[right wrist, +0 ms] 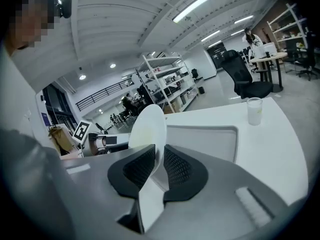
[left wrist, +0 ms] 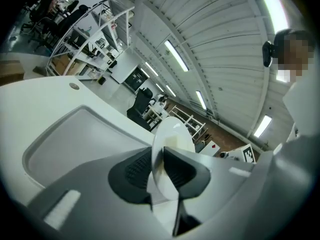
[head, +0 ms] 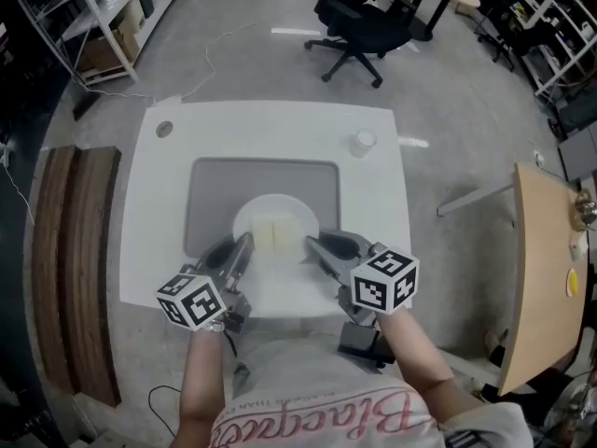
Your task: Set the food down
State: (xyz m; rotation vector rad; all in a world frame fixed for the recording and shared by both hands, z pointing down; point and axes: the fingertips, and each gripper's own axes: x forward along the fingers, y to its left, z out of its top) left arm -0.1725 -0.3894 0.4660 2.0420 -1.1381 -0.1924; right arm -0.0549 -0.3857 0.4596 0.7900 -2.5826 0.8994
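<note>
White table under the left gripper and right gripper. Translucent cup well ahead of the right gripper (near the table's far edge). Black office chair on the floor beyond. Wooden planks well left of the left gripper; wooden desk well right of the right gripper.

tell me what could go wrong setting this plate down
1. The left gripper and right gripper each pinch only the thin rim of the plate. If one opens first, the plate could tip and the food could slide off.
2. The plate is near the front edge of the tray, so it might land on the raised rim and rock.
</note>
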